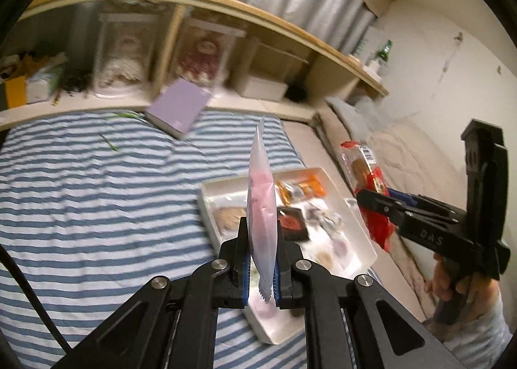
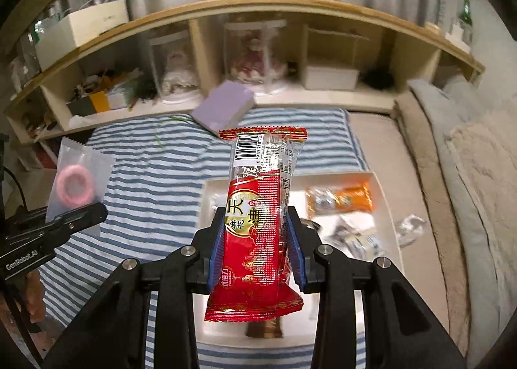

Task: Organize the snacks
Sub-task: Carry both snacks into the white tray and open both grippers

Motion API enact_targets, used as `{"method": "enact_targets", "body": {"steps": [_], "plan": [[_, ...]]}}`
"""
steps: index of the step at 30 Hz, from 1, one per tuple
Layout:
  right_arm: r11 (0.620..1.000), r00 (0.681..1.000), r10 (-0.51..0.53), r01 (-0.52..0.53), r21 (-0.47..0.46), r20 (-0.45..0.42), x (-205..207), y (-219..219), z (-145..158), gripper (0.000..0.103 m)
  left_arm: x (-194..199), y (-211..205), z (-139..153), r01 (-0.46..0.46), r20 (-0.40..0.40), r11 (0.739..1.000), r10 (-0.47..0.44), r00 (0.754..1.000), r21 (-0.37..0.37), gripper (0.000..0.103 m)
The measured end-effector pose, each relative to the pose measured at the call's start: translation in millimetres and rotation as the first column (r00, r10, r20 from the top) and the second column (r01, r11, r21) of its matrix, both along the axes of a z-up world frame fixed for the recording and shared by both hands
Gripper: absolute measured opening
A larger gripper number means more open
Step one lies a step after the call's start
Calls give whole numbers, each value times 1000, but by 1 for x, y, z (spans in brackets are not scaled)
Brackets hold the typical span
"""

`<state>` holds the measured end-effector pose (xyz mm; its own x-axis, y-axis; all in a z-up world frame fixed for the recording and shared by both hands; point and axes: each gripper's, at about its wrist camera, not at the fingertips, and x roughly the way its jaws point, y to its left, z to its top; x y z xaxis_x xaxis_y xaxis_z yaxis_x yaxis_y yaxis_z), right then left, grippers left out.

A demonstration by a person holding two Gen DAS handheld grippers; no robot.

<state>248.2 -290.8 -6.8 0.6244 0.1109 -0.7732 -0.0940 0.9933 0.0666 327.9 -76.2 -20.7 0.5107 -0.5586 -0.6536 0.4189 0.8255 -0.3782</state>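
Striped bedsheet [image 2: 135,155]; wooden shelf [image 2: 258,7] behind.

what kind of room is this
Most likely a bedroom. A blue-and-white striped bedsheet covers a mattress, a beige fluffy blanket lies bunched along the wall, and a wooden headboard shelf with cubbies holds dolls in clear cases.
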Motion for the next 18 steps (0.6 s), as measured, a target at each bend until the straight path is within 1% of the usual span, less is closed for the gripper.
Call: {"method": "enact_targets", "body": {"steps": [2,6,8,11,14,18], "plan": [[1000,1000,-21,21,0,-15,-1,-13,-9,35,5,-12,-11,33,-26,999,-33,999,-3,10],[997,995,-78,78,-9,-68,0,-43,-38,35,16,-45,-29,93,-58,996,-93,994,-12,10],[995,990,-99,99,-7,-96,3,-52,-52,35,23,-65,-39,113,-65,993,-114,991,-13,10],[993,982,-122,122,-10,-144,9,-64,-74,35,34,-91,-56,147,-98,989,-146,984,-1,10],[990,975,-140,142,3,-170,14,-72,-90,35,48,-111,-73,165,-127,986,-161,979,20,11],[986,970,-162,167,11,-184,22,-81,-105,36,67,-126,-92,167,-148,984,-158,976,55,11]]}}
